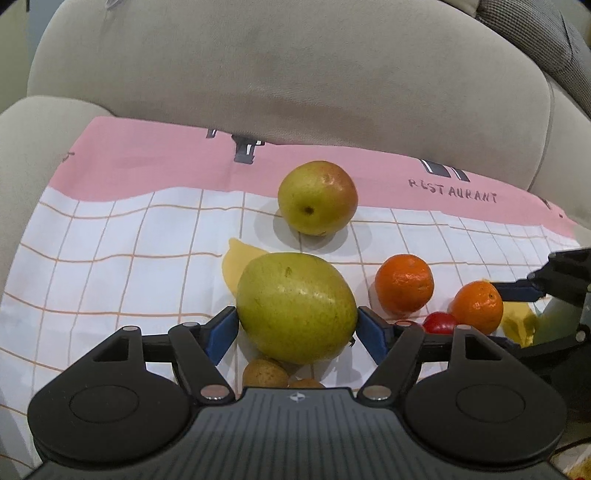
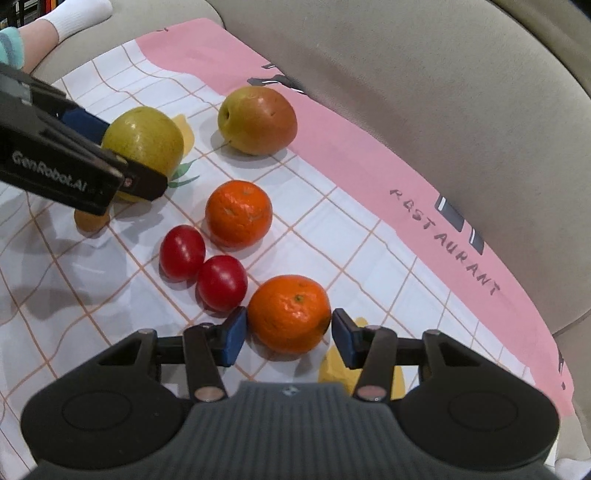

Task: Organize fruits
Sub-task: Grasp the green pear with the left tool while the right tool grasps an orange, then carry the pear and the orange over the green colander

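Note:
A large green-yellow pear [image 1: 295,306] [image 2: 144,138] rests on the checked cloth [image 1: 110,266]. My left gripper [image 1: 297,325] is open, its blue pads standing close on either side of the pear. My right gripper [image 2: 288,332] is shut on an orange [image 2: 290,314] [image 1: 478,306], low over the cloth. A second pear with a red blush [image 1: 317,197] [image 2: 258,120] lies farther back near the pink band. Another orange [image 1: 404,288] [image 2: 238,214] sits between the two grippers, with two red tomatoes [image 2: 183,253] [image 2: 221,282] beside it.
Small brown fruits [image 1: 264,373] [image 2: 90,221] lie under the left gripper. The cloth covers a beige sofa seat, and the backrest [image 1: 295,92] rises just behind the fruit. A person's foot in a white sock [image 2: 74,14] is at the far left corner.

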`<state>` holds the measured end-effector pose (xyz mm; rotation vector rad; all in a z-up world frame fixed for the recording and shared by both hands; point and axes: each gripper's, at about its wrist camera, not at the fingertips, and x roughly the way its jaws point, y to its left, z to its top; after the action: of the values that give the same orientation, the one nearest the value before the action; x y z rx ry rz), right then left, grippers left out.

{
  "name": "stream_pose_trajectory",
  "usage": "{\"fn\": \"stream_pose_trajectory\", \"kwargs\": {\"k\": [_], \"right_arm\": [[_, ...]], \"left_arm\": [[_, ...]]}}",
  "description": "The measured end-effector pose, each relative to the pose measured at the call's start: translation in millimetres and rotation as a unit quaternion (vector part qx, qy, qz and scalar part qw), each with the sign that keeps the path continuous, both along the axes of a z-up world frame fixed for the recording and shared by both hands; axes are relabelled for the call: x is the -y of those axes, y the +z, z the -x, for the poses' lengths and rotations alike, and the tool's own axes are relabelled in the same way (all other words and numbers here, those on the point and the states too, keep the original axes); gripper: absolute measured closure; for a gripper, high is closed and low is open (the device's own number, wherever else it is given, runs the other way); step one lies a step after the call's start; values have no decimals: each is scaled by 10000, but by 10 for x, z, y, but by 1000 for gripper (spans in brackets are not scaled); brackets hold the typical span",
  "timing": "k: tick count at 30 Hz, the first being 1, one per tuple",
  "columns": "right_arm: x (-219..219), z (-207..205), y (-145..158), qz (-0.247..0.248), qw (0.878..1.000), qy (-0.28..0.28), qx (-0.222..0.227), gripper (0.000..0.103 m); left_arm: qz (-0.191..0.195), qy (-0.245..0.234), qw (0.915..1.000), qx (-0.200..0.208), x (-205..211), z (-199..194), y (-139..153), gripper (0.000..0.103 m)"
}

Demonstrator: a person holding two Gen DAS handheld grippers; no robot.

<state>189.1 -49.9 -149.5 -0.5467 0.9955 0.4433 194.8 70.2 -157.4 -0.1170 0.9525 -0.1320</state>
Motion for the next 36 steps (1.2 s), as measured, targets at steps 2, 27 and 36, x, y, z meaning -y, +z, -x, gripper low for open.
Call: {"fn": "stream_pose_trajectory", "kwargs": {"k": [2,27,36], "right_arm": [[4,-3,5,-10,10000,-9,-16,57],[134,366,515,-666,9915,-683,887,59],[274,722,874,-1192,9847,-720,1051,59]], "left_arm": [[45,-8,10000,26,-3,-8,7,23],[242,115,9962,829,73,299,430,24],[500,-215,9934,1009,281,587,774,25]]}}
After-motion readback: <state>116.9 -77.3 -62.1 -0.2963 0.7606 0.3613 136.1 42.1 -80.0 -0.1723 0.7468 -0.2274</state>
